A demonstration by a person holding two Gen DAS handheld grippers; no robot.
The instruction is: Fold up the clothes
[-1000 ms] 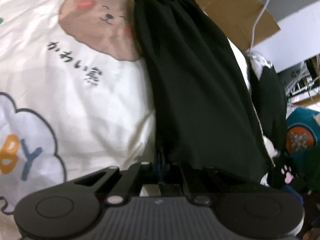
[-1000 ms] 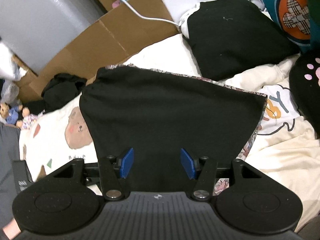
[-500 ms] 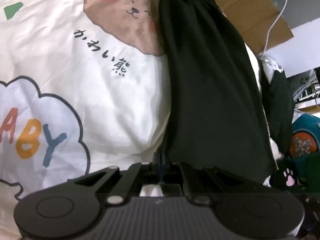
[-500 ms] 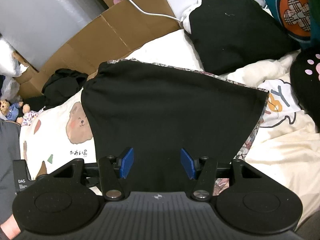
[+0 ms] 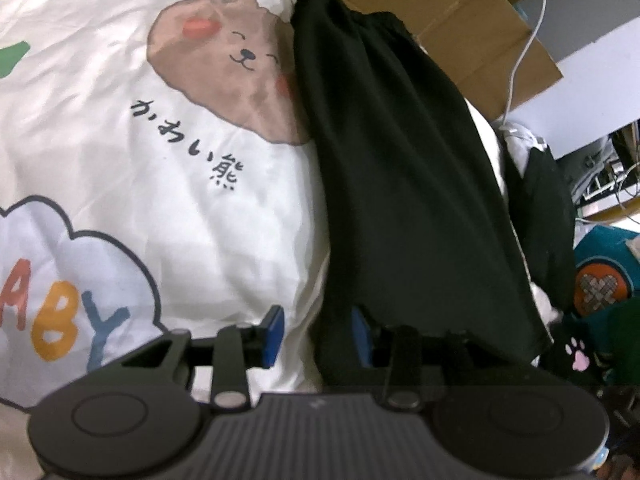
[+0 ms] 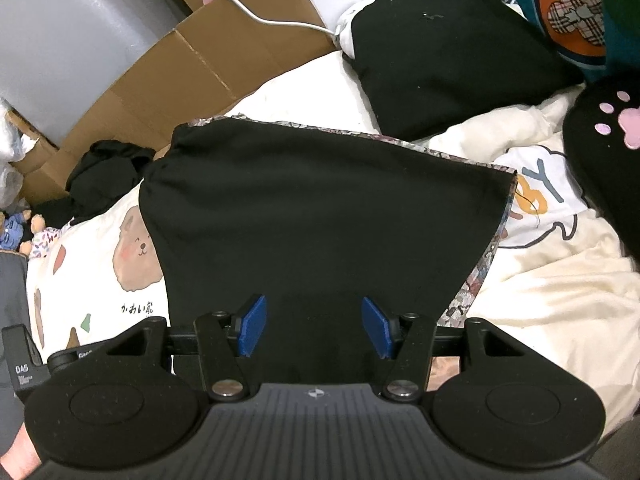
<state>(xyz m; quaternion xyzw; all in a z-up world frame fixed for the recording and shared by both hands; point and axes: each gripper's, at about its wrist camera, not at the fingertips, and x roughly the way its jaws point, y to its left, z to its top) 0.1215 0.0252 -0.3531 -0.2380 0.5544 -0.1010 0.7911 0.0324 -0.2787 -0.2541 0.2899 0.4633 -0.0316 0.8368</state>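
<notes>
We see both our left gripper (image 5: pixel 316 330) and right gripper (image 6: pixel 314 326) with jaws spread, seemingly gripping nothing, over the black garment (image 6: pixel 320 220) on the bear-print bedsheet (image 5: pixel 160 160).

Left wrist view sits low and close over the bedsheet (image 5: pixel 168 184), looking forward along the long edge of the black garment (image 5: pixel 404 184). Right wrist view rides higher, looking down across that same black garment (image 6: pixel 320 216) toward the cardboard (image 6: pixel 192 80). Both share the garment, the bear-print sheet and the cardboard (image 5: pixel 452 12).
</notes>
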